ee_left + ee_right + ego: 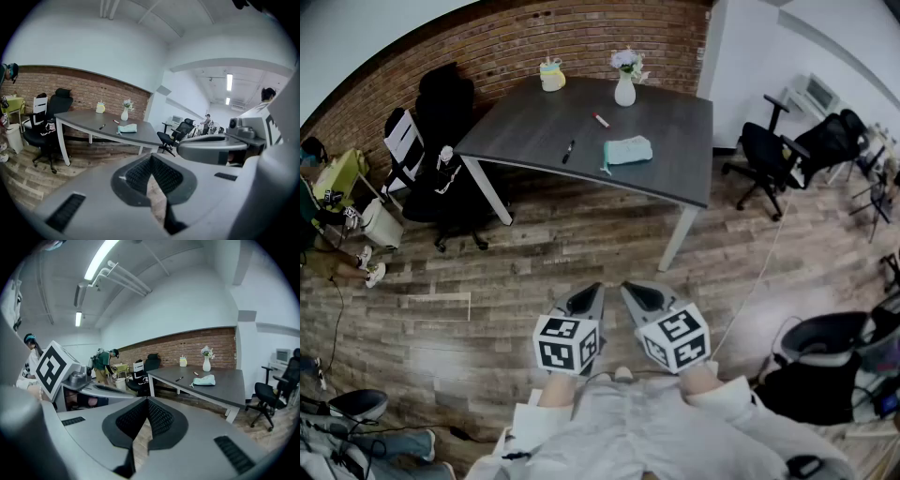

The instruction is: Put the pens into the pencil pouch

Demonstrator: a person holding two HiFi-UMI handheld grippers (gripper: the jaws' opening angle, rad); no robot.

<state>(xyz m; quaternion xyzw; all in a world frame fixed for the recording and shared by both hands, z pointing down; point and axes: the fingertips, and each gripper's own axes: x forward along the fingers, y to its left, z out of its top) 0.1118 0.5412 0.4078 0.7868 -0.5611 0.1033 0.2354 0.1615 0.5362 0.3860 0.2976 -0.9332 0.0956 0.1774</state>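
Observation:
A dark grey table (675, 178) stands some way ahead of me across the wooden floor. On it lie a teal pencil pouch (628, 150), a black pen (568, 151) to its left and a red pen (601, 120) further back. The same pouch (127, 128) (204, 380) shows small in both gripper views. My left gripper (587, 292) and right gripper (635, 290) hang side by side near my body, well short of the table. Both are shut and empty, jaws meeting at their tips (150, 157) (148, 401).
A white vase of flowers (625, 86) and a yellow cup (551, 75) stand at the table's far edge. Black office chairs (441, 150) (769, 155) flank the table. A brick wall (516, 42) runs behind. People (104, 364) are at the left in the right gripper view.

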